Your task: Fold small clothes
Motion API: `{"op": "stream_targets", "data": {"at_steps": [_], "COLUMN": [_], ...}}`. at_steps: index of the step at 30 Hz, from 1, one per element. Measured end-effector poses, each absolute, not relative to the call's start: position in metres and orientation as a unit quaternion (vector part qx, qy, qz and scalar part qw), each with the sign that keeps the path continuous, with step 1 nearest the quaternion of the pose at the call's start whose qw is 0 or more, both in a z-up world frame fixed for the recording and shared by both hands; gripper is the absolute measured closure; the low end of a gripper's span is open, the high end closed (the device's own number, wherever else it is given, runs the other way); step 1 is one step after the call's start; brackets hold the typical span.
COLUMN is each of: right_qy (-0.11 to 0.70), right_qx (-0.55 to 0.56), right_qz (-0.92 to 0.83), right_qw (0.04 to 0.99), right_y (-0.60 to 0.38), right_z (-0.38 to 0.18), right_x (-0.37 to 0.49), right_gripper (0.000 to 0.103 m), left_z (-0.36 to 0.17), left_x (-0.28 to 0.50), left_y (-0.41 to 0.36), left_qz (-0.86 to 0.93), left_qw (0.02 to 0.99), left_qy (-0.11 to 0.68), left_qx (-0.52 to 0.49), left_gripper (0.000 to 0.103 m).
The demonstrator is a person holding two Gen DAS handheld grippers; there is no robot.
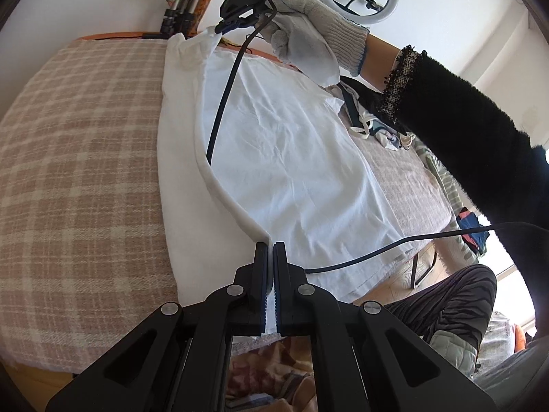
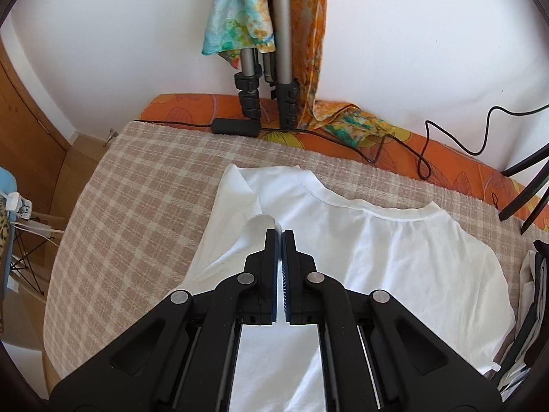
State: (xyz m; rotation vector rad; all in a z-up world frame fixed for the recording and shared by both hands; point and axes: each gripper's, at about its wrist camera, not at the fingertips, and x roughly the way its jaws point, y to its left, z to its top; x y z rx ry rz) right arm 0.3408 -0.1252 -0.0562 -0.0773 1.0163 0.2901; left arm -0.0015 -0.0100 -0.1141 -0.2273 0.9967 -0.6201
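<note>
1. Left gripper [image 1: 270, 245] was pressed together at the lower centre of the left wrist view, pinching the folded edge of the white T-shirt [image 1: 291, 144] — cloth showed between its pads.
2. Right gripper [image 2: 279, 233] was likewise pressed together, pinching a corner of the same shirt near the sleeve; in the left wrist view it sat at the top centre, held by a gloved hand [image 1: 308, 34].
3. Between the two grips ran the lifted fold edge [image 1: 202, 137], a long curved line from lower centre to top centre of that frame — this was the shirt's long axis.
4. The rest of the shirt lay flat to the right of that line, on the checked blanket [image 1: 85, 137] covering the bed.
5. Judged from this, the coming move would carry the held edge rightwards across the flat body, both ends moving together.
</note>
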Motion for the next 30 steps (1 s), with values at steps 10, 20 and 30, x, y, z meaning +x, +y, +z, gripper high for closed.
{"op": "stream_targets", "data": {"at_steps": [10, 20, 30], "right_qy": [0.489, 0.460, 0.413], "right_qx": [-0.048, 0.048, 0.062], "right_qz": [0.063, 0.139, 0.154], "right_qw": [0.869, 0.876, 0.895], "right_y": [-0.173, -0.238, -0.285], "right_z": [-0.074, -0.010, 0.008], "right_x": [0.337, 0.280, 0.189], "right_gripper": [0.044, 0.043, 0.043], "left_z": [-0.108, -0.108, -0.095], "left_x": [-0.014, -0.040, -0.033], "left_y": [-0.010, -0.016, -0.038], "left_qz": [-0.352, -0.340, -0.328], "left_qw": [0.802, 0.825, 0.845], "left_qy": [0.472, 0.451, 0.422], "left_qx": [-0.106, -0.034, -0.017], "left_gripper": [0.087, 0.078, 0.078]}}
